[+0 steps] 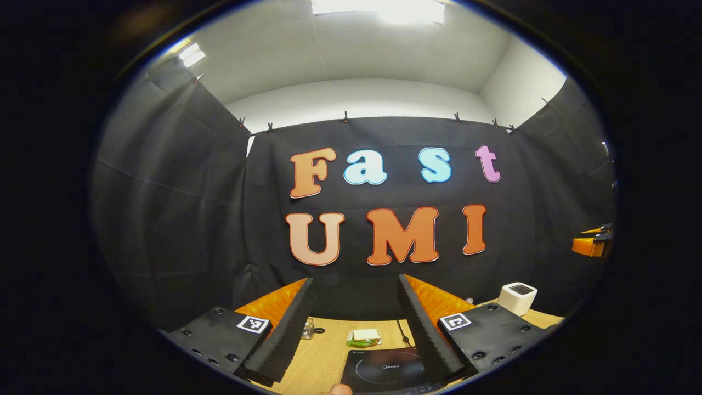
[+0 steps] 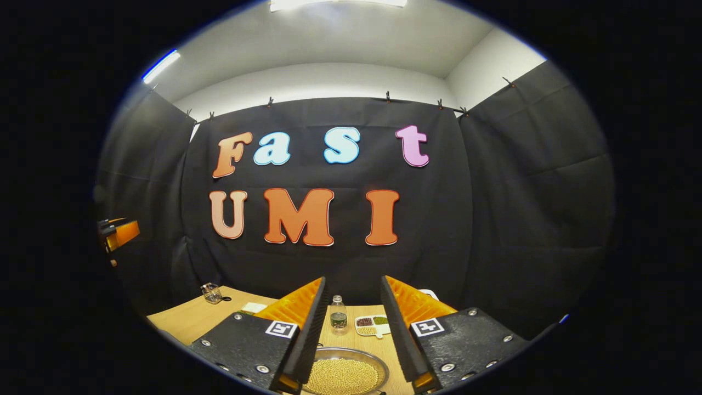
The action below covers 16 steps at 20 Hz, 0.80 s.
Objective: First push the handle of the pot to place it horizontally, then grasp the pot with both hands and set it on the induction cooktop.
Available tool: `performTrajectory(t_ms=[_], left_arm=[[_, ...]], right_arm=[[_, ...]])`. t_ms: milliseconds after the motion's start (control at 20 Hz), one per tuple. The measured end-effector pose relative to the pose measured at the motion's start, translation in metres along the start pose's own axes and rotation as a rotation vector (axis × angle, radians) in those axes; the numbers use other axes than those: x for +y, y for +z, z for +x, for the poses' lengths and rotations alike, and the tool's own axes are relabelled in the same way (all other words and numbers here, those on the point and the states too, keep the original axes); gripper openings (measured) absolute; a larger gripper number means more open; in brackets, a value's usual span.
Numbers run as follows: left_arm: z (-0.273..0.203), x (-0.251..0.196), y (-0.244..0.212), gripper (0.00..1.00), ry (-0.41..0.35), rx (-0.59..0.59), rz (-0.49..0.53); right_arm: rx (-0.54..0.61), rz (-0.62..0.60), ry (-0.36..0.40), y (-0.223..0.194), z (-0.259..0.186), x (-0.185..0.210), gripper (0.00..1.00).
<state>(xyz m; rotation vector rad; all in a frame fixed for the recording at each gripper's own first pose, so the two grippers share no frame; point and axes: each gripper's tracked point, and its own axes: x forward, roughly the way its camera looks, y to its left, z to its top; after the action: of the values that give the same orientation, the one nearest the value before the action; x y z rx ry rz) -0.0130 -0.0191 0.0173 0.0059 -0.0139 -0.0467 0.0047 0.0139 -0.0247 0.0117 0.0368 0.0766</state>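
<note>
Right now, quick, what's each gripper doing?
Left gripper: open, holding nothing, above the induction cooktop.
Right gripper: open, holding nothing, above the pot.

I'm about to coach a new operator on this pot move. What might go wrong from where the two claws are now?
1. The pot holds a heap of small yellow beans with no lid; pushing its handle or lifting it unevenly could spill them.
2. A small bottle and a divided dish stand just behind the pot, where a push could knock them.
3. The cooktop lies below the open left claw, with a green-wrapped item close behind it that an overshoot might hit.
</note>
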Motion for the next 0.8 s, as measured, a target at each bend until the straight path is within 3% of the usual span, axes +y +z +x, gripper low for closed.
performTrajectory(t_ms=[300, 400, 450, 500, 550, 800], left_arm=[[0.003, 0.002, -0.006, 1.0, -0.002, 0.018, -0.011], [0.002, 0.0, -0.008, 1.0, -0.009, 0.027, -0.014], [0.002, -0.001, -0.008, 1.0, -0.011, 0.028, -0.013], [0.002, 0.0, -0.008, 1.0, -0.012, 0.029, -0.013], [0.002, 0.001, -0.008, 1.0, -0.012, 0.028, -0.013], [0.0, 0.003, -0.009, 0.97, -0.011, 0.024, -0.014]], right_arm=[[0.034, -0.013, 0.021, -0.018, -0.007, 0.002, 0.34], [0.043, -0.028, 0.018, -0.024, -0.007, 0.001, 0.29], [0.049, -0.033, 0.019, -0.027, -0.008, 0.002, 0.19], [0.058, -0.034, 0.019, -0.033, -0.008, 0.002, 0.22], [0.069, -0.03, 0.02, -0.039, -0.009, 0.002, 0.15], [0.171, -0.034, 0.036, -0.084, -0.013, 0.003, 0.0]])
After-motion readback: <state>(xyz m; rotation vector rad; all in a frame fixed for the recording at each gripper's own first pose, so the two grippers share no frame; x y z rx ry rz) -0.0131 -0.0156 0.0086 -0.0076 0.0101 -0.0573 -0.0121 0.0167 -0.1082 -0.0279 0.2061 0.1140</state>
